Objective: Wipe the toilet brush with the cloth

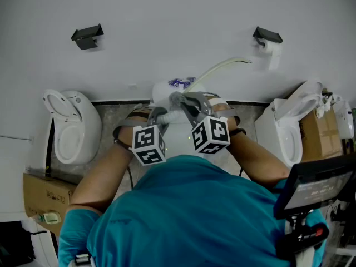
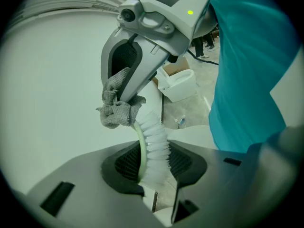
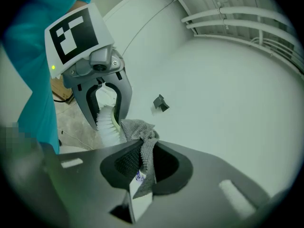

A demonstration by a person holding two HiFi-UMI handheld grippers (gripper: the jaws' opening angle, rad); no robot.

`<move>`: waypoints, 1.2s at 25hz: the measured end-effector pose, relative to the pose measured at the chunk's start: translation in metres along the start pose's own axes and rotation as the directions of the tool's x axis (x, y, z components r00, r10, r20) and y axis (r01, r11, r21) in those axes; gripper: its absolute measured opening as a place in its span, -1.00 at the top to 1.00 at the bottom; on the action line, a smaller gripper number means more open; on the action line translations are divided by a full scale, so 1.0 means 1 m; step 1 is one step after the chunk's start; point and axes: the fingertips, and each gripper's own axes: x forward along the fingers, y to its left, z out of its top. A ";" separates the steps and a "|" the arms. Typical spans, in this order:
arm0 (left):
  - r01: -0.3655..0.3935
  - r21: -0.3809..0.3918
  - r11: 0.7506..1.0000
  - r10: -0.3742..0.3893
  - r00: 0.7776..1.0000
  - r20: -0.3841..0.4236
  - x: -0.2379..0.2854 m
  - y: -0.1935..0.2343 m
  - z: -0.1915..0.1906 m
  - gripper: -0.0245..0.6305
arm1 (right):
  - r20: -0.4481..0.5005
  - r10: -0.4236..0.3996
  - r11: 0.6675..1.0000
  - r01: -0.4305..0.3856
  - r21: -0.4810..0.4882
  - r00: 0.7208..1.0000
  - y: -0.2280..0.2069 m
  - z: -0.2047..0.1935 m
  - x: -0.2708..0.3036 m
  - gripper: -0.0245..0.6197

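Note:
The toilet brush [image 2: 154, 141] has white bristles on a pale green spine. My left gripper [image 2: 152, 167] is shut on its bristle head. In the head view the brush's green handle [image 1: 222, 67] runs up to the right along the wall. A crumpled grey cloth [image 3: 142, 141] is pinched in my right gripper [image 3: 145, 163], which is shut on it. The cloth [image 2: 116, 110] presses on the brush spine just past the bristles. Both grippers meet over the middle toilet [image 1: 178, 141], left gripper [image 1: 161, 115] beside right gripper [image 1: 186, 102]. In the right gripper view the left gripper [image 3: 107, 110] stands close ahead, gripping the brush [image 3: 108, 127].
A white toilet [image 1: 72, 127] stands at the left and another [image 1: 283, 129] at the right. Cardboard boxes [image 1: 44, 193] [image 1: 317, 132] sit on the floor beside them. Black holders [image 1: 87, 36] [image 1: 267, 36] hang on the white wall, the right one with paper.

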 end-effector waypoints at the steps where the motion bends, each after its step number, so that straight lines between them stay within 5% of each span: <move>1: -0.001 0.003 1.000 0.001 1.000 -0.001 0.000 0.000 0.000 0.48 | -0.003 -0.003 1.000 0.003 0.002 1.000 -0.001 -0.001 0.000 0.78; 30: -0.020 0.028 0.999 0.019 0.999 0.036 -0.005 -0.001 0.000 0.48 | -0.058 -0.122 0.992 0.124 0.034 0.991 -0.049 -0.029 -0.013 0.78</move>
